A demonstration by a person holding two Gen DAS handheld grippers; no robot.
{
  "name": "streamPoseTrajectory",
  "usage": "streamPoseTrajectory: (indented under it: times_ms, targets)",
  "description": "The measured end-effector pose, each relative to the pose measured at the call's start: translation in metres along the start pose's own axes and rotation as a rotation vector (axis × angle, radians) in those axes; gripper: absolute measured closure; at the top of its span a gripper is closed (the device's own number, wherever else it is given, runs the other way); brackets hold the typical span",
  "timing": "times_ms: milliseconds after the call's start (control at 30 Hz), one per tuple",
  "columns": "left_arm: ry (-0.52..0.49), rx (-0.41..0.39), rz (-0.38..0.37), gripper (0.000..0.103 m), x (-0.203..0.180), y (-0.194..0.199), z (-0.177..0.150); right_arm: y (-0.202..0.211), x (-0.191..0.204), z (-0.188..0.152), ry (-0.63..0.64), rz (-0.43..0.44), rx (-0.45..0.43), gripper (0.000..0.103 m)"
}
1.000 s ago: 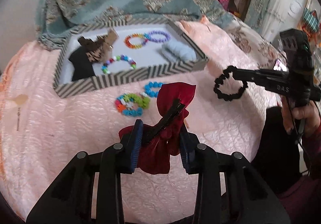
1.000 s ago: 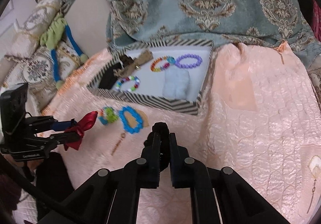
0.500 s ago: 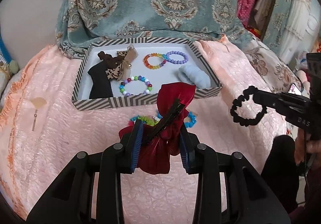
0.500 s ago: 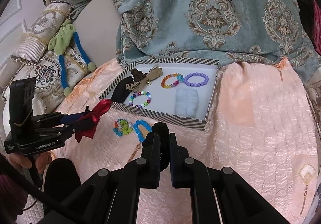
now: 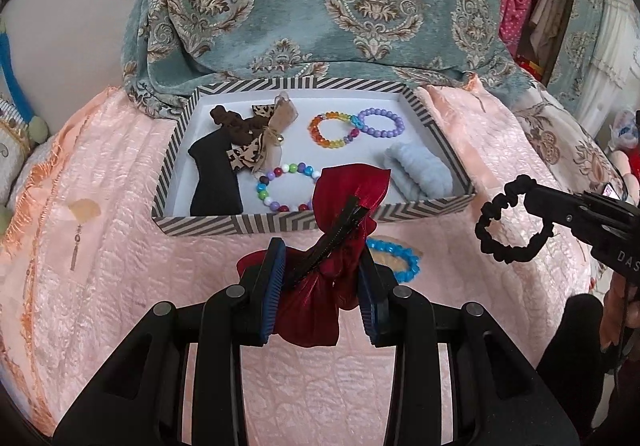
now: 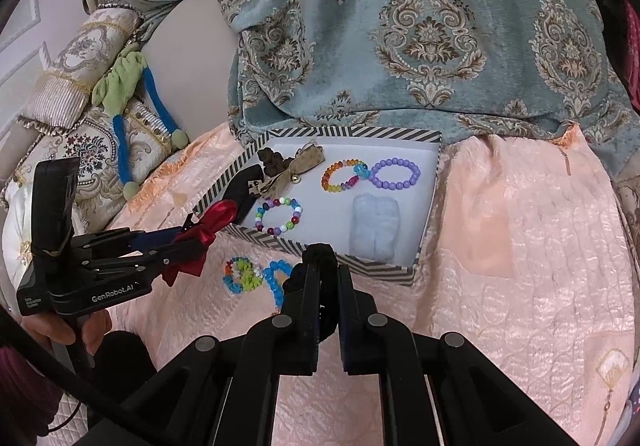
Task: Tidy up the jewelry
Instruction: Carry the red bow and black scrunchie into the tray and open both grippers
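Now, the lines as they stand:

Left gripper (image 5: 322, 278): fingers clamped on a red bow (image 5: 344, 230) with a black clip across it; the bow hangs above the pink quilt (image 5: 120, 266), just in front of the tray's near edge.

Right gripper (image 6: 328, 286): fingers squeezed narrow on a black scrunchie (image 6: 310, 266). From the left wrist view the scrunchie (image 5: 514, 226) hangs as an open loop off the fingertips, above the quilt beyond the tray's right near corner.

Tray (image 5: 280, 224): striped rim, white floor, sitting on the quilt against the patterned teal fabric (image 5: 360, 6).

Tray, left side: a black cloth piece (image 5: 214, 178) by the near edge, with a brown scrunchie (image 5: 232, 122) and a leopard-print bow (image 5: 260, 142) behind it.

Tray, far edge: a rainbow bracelet (image 5: 332, 128) touching a purple bracelet (image 5: 380, 122) on its right.

Tray, near edge: a mixed-colour bead bracelet (image 5: 286, 186) in the middle, partly behind the red bow.

Tray, right near corner: a pale blue scrunchie (image 5: 420, 170).

Quilt, in front of the tray: a blue bracelet (image 5: 396, 256) lies flat, and beside it in the right wrist view a multicolour bead bracelet (image 6: 242, 274).

Quilt, left edge: cushions with a green and blue soft toy (image 6: 124, 98).
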State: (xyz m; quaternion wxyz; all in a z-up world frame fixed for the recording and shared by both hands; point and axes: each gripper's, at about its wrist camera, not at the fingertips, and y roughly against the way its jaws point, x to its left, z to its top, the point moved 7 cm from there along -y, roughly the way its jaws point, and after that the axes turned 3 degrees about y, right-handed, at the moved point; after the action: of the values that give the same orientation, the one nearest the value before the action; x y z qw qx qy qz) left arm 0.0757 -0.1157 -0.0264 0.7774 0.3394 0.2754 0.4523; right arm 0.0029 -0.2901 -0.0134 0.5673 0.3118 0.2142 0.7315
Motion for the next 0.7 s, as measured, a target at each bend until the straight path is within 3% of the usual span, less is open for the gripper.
streamPoseTrajectory:
  times_ms: [700]
  targets:
    - [0.077,0.028,0.030,0.070,0.023,-0.044,0.040,-0.041,-0.008,0.044,0.009,-0.008,0.007,0.096]
